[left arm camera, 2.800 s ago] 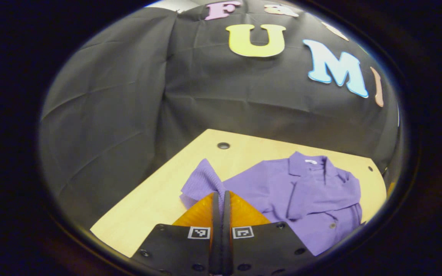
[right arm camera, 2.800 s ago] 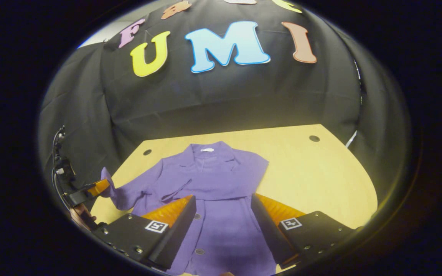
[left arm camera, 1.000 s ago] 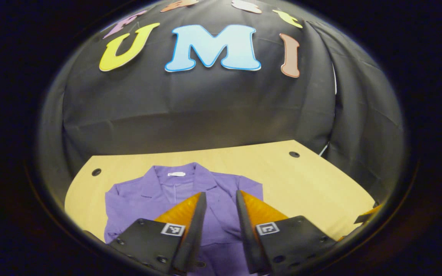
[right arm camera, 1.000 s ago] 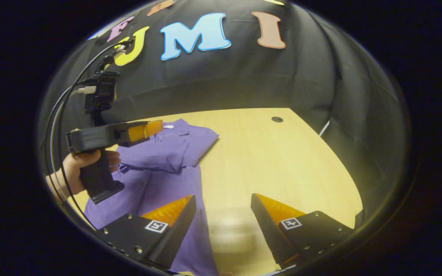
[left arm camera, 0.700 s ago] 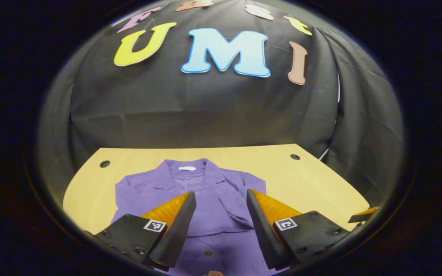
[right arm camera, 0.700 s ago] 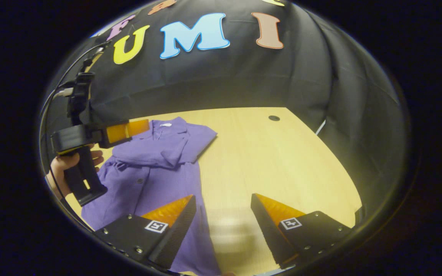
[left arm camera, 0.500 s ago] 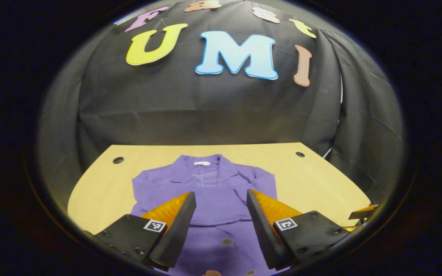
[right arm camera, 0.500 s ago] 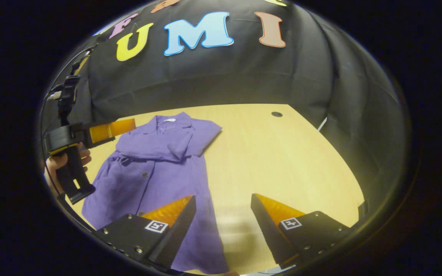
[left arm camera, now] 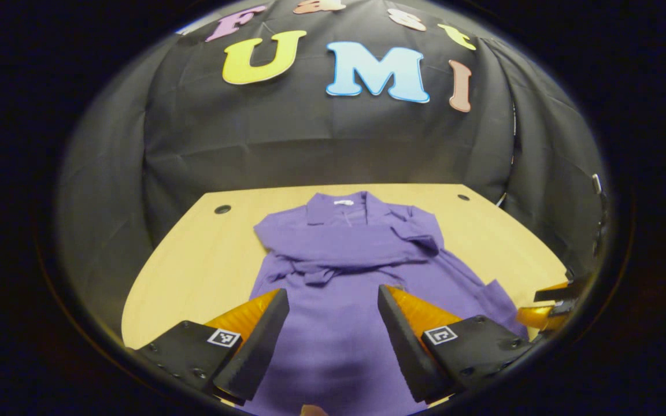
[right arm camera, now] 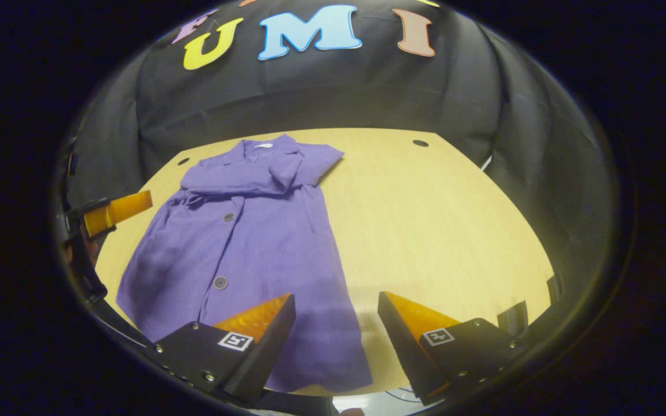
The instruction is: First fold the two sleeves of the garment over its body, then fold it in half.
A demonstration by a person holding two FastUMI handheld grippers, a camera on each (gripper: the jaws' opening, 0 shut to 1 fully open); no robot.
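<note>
Light wooden table (right arm camera: 437,231), black cloth wall (left arm camera: 310,144) behind, dim lighting

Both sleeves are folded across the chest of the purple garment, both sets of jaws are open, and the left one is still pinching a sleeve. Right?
Not quite: the left gripper pinches nothing. In the left gripper view its jaws stand apart above the purple garment, empty. The sleeves do lie across the chest, and the right gripper is open too.
</note>
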